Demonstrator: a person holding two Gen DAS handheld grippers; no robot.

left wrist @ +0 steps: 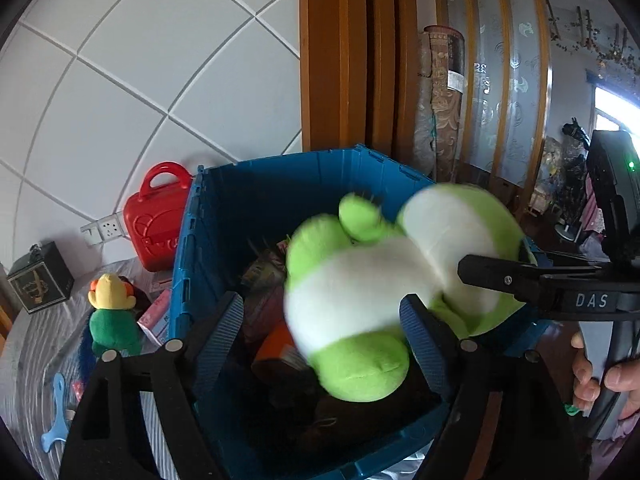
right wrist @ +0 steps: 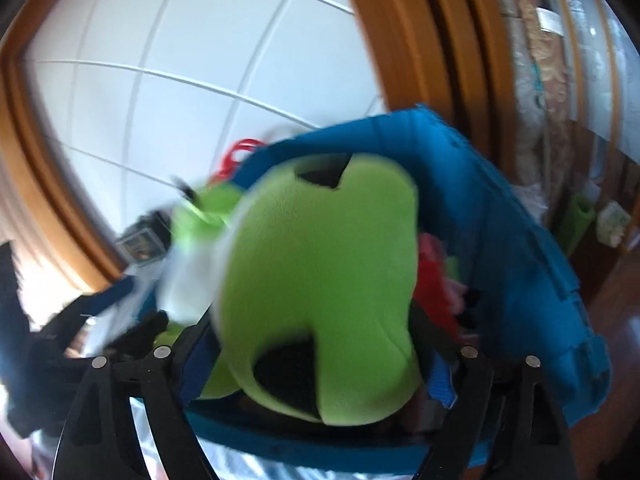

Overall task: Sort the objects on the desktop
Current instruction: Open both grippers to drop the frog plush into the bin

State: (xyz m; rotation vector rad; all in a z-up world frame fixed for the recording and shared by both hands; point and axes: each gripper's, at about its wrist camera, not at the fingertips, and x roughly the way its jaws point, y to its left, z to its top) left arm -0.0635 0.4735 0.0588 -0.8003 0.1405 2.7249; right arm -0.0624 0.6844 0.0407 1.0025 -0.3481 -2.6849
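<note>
Over the blue bin [left wrist: 208, 240]: dropping in the green plush toy [left wrist: 360, 300].
Likely next: pulling both grippers clear, then fetching the small plush [left wrist: 112, 312] from the desk [left wrist: 36, 360]. Left gripper [left wrist: 320, 340] and right gripper [right wrist: 316, 364] jaws wide, not squeezing, toy loose between.

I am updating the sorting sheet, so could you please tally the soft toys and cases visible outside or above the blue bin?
Green and white plush toy over the blue bin: 1
Small yellow and green plush toy on the table: 1
Red carry case: 1
Dark box: 1
Total: 4
</note>
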